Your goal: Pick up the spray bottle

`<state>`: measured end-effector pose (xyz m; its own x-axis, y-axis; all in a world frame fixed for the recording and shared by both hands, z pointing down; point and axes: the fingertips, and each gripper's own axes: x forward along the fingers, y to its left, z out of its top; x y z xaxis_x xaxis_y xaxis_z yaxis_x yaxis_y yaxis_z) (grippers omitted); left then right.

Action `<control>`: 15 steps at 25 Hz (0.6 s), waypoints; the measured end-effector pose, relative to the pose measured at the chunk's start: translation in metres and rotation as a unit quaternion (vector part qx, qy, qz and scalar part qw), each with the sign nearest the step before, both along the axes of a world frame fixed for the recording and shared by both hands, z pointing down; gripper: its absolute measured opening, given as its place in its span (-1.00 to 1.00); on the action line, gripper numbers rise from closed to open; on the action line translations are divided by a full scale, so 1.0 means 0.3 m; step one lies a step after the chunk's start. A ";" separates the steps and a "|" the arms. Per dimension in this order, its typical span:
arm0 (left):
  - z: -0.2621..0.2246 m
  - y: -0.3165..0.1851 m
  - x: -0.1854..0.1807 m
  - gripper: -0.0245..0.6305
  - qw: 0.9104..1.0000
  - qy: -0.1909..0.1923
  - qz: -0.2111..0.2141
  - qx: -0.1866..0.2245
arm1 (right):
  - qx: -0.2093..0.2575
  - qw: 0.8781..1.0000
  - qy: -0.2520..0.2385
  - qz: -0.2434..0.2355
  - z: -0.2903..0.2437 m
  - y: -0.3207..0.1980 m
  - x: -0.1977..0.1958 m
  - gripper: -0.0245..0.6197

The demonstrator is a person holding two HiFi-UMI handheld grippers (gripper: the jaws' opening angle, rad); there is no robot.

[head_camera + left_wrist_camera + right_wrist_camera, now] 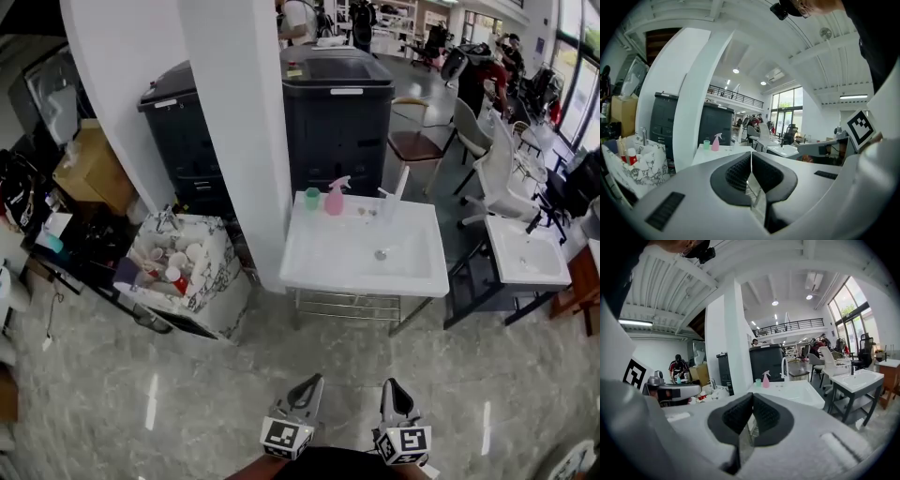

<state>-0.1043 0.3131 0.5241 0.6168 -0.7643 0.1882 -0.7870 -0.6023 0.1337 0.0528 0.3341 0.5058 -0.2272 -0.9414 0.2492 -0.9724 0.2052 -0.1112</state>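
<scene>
**Approach to the sink, both grippers empty**

Nearest to me, the left gripper and the right gripper are both clenched. In each gripper view the pads meet with nothing between them. Both are well short of the sink, with bare floor between.

The bottle stands on the sink's back rim, at the far left corner, just right of a green cup. A dark cabinet rises behind the sink and a white pillar stands at the sink's left.

The bottle is upright, so its long axis is vertical. Its spray head seems to reach right, away from the cup, though it is too small here to be sure.

To do this well, I would close on the sink first and release one gripper's jaws wide before arriving. The right gripper looks the better choice, since the cup crowds the bottle's left side. I would come in level across the sink and take the pink body below the trigger, pads on opposite sides. I would keep clear of the cup and lift straight up so the bottle does not tip.
</scene>
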 end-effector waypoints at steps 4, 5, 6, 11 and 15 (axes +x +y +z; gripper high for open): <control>-0.026 -0.191 -0.082 -0.86 1.000 0.006 -0.001 0.009 | 0.006 1.000 0.002 0.012 -0.023 -0.157 -0.078 -0.93; -0.030 -0.230 -0.096 -0.86 1.000 0.012 -0.002 0.008 | 0.005 1.000 0.003 0.016 -0.023 -0.189 -0.092 -0.93; -0.031 -0.260 -0.105 -0.86 1.000 0.017 -0.001 0.007 | 0.002 1.000 0.005 0.017 -0.022 -0.215 -0.105 -0.93; -0.029 -0.375 -0.124 -0.86 0.999 0.038 0.019 0.006 | 0.004 0.999 0.019 0.027 -0.030 -0.303 -0.138 -0.93; -0.039 -0.439 -0.140 -0.86 0.999 0.046 0.023 0.010 | 0.001 0.999 0.022 0.034 -0.010 -0.349 -0.154 -0.93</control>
